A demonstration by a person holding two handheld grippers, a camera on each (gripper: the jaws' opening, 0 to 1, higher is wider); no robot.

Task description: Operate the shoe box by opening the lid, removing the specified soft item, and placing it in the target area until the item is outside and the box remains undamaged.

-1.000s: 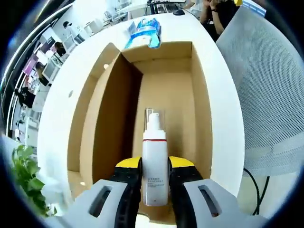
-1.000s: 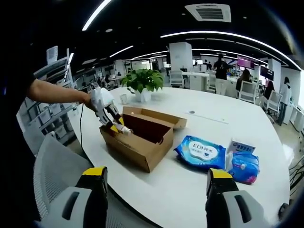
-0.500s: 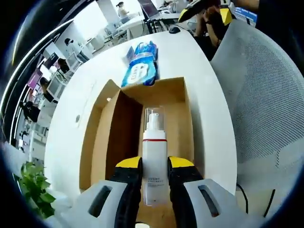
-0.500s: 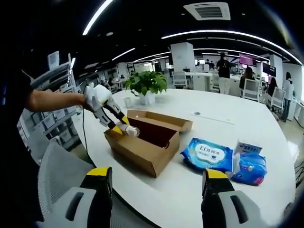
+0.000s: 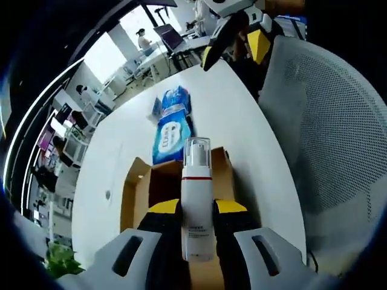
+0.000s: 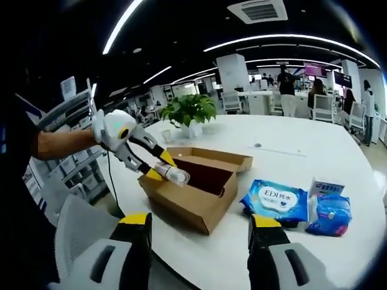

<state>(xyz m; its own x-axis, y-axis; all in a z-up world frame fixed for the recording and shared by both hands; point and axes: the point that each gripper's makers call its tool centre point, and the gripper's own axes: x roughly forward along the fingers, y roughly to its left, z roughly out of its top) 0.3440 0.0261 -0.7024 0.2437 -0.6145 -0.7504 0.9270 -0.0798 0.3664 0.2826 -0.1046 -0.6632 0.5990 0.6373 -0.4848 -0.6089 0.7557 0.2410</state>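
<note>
My left gripper [image 5: 196,211] is shut on a white pump bottle [image 5: 196,205] with a red band and a clear cap, held above the open cardboard box [image 5: 142,193]. In the right gripper view the same left gripper [image 6: 158,170] holds the bottle [image 6: 173,175] over the near end of the box [image 6: 193,199]. My right gripper [image 6: 198,226] is open with nothing between its jaws, well in front of the box. It also enters the top of the left gripper view as the right gripper [image 5: 233,33], lifted over the table's far side.
A blue wet-wipes pack [image 6: 272,200] and a smaller blue packet [image 6: 329,211] lie on the white round table [image 6: 260,145] right of the box. A potted plant [image 6: 188,109] stands behind it. A grey mesh chair [image 5: 326,133] sits by the table edge. People stand in the background.
The left gripper has lifted the bottle up out of the box; the box looks smaller and lower in its view. The right gripper stays open.
</note>
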